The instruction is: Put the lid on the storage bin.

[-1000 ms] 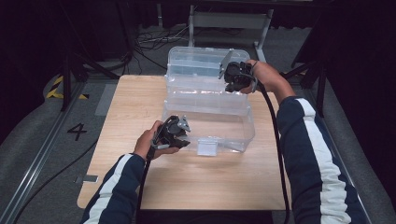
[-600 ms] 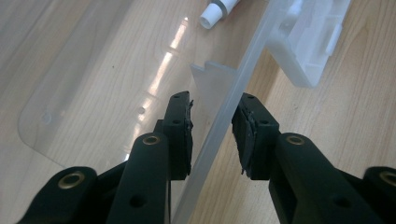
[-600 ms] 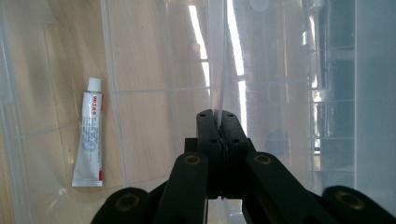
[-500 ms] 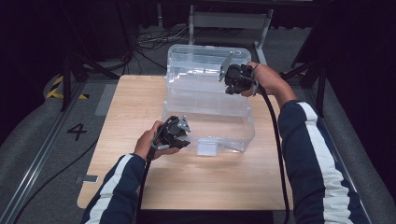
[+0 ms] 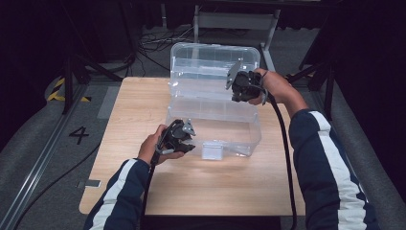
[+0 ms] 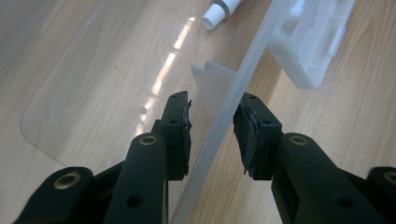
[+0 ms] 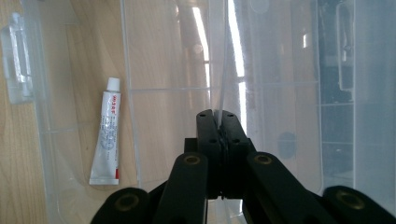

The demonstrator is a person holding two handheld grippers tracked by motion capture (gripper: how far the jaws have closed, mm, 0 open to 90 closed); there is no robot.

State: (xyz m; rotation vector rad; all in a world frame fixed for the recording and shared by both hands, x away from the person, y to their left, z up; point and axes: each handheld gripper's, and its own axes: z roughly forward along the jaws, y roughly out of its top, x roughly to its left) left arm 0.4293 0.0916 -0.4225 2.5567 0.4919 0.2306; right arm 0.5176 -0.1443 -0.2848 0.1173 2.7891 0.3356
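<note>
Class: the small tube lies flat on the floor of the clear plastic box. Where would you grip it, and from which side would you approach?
Grip the tube across its flat body, midway between cap and crimped end, coming straight down through the open top of the clear box. It lies flat and the box walls stand around it, so a level approach looks blocked. The narrow width should fit between open jaws.

Wooden table (image 5: 134, 110), floor number 4 (image 5: 79, 135), cables (image 5: 153, 40) behind
</note>
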